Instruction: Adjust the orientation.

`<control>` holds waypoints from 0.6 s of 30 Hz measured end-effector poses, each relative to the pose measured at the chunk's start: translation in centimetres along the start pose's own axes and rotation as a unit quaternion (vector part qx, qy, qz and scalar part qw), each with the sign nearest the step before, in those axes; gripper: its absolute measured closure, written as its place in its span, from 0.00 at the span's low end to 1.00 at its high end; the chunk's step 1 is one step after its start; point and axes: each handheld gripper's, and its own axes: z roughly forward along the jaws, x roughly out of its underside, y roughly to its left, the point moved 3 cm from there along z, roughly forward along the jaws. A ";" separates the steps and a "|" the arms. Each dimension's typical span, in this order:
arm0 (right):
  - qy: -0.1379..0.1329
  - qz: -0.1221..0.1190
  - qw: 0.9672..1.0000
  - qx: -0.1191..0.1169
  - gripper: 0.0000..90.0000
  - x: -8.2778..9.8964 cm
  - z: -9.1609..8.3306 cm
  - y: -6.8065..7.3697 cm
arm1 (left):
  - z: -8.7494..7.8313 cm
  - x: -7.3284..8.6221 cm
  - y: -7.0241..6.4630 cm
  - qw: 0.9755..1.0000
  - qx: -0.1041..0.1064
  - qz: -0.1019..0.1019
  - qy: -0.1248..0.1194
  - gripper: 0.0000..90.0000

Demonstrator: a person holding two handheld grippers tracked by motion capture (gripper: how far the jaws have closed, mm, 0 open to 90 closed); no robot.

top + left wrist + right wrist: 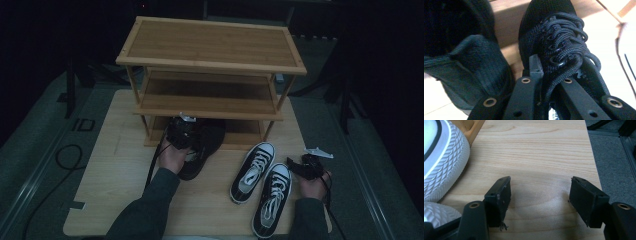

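My left gripper (182, 132) (546, 75) is shut on the laced top of a black knit shoe (202, 152) (549, 25). The shoe's toe points into the bottom shelf (245, 136) of a bamboo shoe rack (210, 45), and its heel sticks out over the table. A second black shoe (461, 62) stands close beside it on the left of the left gripper view. My right gripper (301, 167) (540, 187) is open over bare wood at the table's right edge. It has nothing between its jaws and sits just right of a pair of black-and-white sneakers (253, 171).
The sneaker nearer the table's front (272, 200) lies close to the front edge, and a white toe cap (444, 162) shows at the left of the right gripper view. The light wooden table (125, 165) sits on grey carpet with a cable loop (67, 155) at the left.
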 end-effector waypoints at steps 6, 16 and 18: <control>0.000 0.000 1.000 0.000 0.37 0.0 0.0 0.0 | 0.4 -0.3 0.2 0.999 -0.026 -0.020 -0.014 0.97; 0.000 0.000 1.000 0.000 0.37 0.0 0.0 0.0 | 0.6 0.0 0.7 0.999 -0.040 -0.020 -0.014 0.92; 0.000 0.000 1.000 0.000 0.37 0.0 0.0 0.0 | 0.5 0.1 0.8 0.999 -0.044 -0.015 -0.013 0.88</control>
